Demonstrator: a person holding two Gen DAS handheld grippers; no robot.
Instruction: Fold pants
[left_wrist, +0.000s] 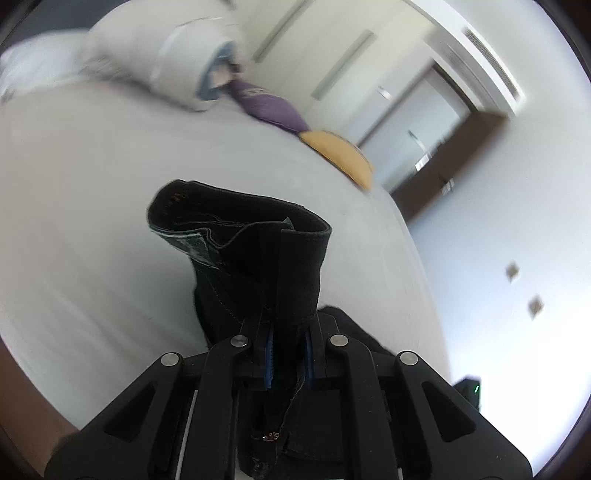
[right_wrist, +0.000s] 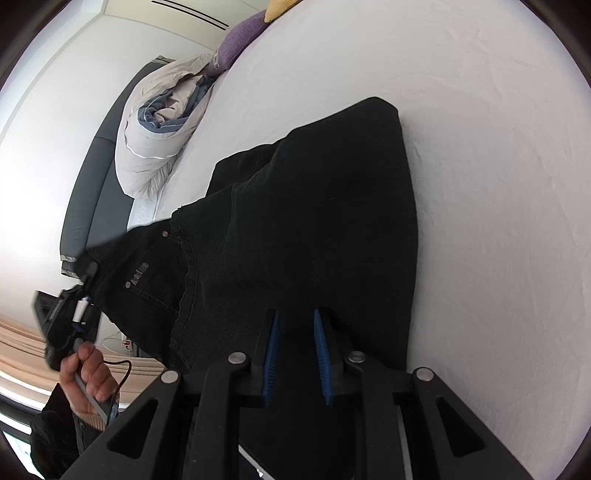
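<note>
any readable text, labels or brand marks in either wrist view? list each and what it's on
Pale lettering on the black pants, printed by the rivets near the pocket: too small and distorted to read with confidence.
White print on the purple cushion: blurred, unreadable.
Rivet or button on the pants between the left gripper fingers: no legible marking.
Nothing else carries text in either view.

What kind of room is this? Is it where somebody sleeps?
Most likely a bedroom. A wide bed with a white sheet fills the view, a rolled-up duvet lies at its head, and purple and yellow cushions sit beside it.
</note>
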